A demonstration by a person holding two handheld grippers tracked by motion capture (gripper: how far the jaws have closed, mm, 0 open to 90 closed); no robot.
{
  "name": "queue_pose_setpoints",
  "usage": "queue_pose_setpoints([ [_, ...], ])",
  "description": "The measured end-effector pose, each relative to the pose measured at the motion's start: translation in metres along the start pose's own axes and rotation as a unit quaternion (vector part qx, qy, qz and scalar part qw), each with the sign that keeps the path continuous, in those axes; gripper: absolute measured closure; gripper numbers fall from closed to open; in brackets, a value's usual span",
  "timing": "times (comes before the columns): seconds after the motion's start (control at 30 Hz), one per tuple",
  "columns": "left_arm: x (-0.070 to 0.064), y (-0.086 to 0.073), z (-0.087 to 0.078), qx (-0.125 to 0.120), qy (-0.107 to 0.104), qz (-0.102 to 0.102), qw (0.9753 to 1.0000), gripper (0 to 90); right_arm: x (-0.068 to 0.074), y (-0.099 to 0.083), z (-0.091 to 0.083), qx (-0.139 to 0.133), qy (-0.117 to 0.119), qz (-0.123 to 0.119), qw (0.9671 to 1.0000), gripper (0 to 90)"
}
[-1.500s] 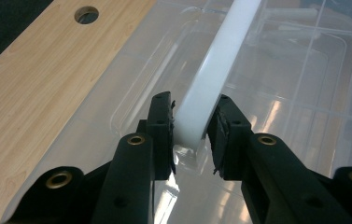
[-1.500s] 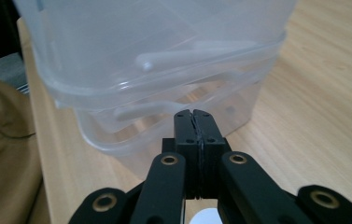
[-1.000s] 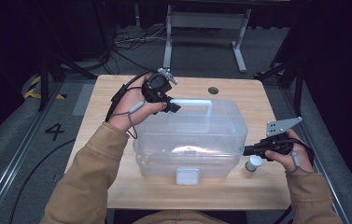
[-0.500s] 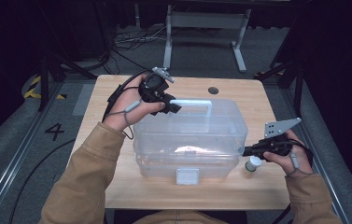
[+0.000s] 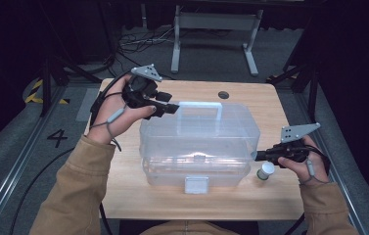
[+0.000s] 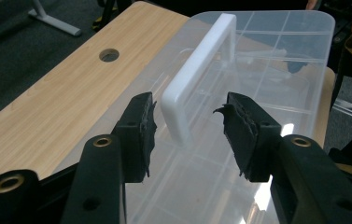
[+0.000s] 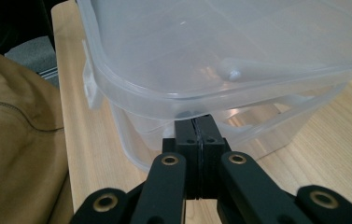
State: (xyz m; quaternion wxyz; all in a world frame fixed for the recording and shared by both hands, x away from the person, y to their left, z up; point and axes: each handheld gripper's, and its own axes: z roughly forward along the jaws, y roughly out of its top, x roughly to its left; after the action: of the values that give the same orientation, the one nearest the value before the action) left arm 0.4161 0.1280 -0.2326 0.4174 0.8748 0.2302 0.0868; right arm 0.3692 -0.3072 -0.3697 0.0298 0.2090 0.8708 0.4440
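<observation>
Straddling the white plastic handle (image 6: 197, 70) of the clear lidded plastic box (image 5: 199, 147), our left gripper (image 6: 187, 123) has jaws apart; our right gripper (image 7: 200, 128), jaws together, pokes beneath its rim

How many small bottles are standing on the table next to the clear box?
1. A small white-capped bottle stands on the wooden table by the clear plastic box's near right corner, just below the right gripper. Others may be hidden behind the box.

I see open table (image 5: 123, 196) left of the clear box (image 5: 199, 147) and bare wood behind it, wide enough to pass. On the right, a small white-capped jar (image 5: 265, 171) stands just beside the box, narrowing that gap. My left hand-held gripper (image 6: 187, 123) has its jaws apart with the white handle (image 6: 197, 70) standing between them.
</observation>
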Motion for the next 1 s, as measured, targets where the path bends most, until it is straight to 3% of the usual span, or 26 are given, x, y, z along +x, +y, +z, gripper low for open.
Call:
queue_pose_setpoints([
  [0.43,-0.010,-0.017,-0.028,-0.036,-0.003,0.004,0.9993,55.5,0.000,0.005,-0.006,-0.055,-0.037,0.018,0.9977,90.0],
  [0.57,-0.013,-0.022,-0.034,-0.047,-0.011,0.007,0.9988,55.7,-0.001,0.004,-0.006,-0.067,-0.033,0.025,0.9969,90.0],
  [0.7,-0.017,-0.032,-0.038,-0.052,-0.012,0.006,0.9986,56.4,-0.002,0.005,-0.008,-0.097,-0.036,0.032,0.9941,90.0],
  [1.0,-0.029,-0.043,-0.036,-0.057,-0.019,0.017,0.9980,56.2,-0.001,0.008,-0.009,-0.130,-0.057,0.036,0.9892,90.0],
])
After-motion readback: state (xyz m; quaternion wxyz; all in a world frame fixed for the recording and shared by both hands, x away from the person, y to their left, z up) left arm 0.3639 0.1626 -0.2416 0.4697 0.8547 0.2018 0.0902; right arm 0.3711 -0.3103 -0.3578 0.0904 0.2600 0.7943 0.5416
